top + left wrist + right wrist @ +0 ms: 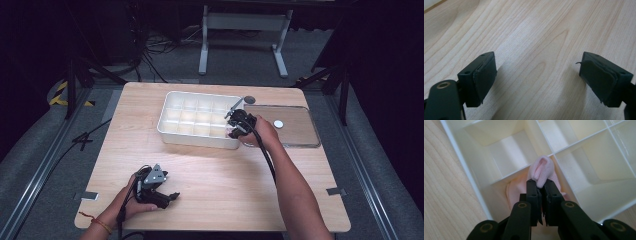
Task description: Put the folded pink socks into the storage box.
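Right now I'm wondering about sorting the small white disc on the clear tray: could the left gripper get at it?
Probably not as things stand. The left gripper sits open at the near left of the table, and the white disc lies far right, beyond the right gripper and its forearm.

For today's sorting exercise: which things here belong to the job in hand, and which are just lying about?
In the job: pink cloth, white divided tray, right gripper.
Lying about: clear lid, white disc, grey disc, left gripper.
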The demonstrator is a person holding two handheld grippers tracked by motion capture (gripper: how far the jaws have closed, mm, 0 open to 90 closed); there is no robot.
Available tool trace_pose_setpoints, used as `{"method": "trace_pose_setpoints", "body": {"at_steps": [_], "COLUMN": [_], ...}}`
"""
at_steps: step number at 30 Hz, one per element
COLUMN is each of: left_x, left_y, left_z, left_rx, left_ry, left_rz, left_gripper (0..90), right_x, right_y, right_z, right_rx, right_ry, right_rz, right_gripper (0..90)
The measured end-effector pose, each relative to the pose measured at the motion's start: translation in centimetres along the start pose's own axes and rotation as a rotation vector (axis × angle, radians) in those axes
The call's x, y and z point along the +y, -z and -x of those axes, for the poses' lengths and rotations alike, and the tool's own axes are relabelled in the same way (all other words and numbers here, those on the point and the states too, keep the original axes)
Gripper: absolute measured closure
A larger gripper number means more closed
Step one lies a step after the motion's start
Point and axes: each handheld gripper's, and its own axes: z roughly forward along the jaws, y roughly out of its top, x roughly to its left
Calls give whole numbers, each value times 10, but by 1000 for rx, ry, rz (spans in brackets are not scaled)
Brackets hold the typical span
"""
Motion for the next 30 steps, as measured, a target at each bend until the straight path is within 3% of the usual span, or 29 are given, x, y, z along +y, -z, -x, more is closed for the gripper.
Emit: {"method": "trace_pose_setpoints", "body": {"at_steps": [10,16,25,30], "left_x": [0,0,0,0], "left_y": [0,0,0,0], "left_z": [0,0,0,0], "left_rx": [0,-3,0,0], "left_ry": [1,5,1,0], "left_rz": [-1,-4,0,-1], "left_gripper": [145,145,145,145], "right_x": [-2,-7,-18,-25], "right_y": [9,21,41,57], "right_z": [0,1,-5,-13], "right_rx": [-14,-9,-34,-44], "right_ry": [-3,-26,-49,-32], "right_rz": [31,90,194,240], "right_gripper": [832,792,660,614]}}
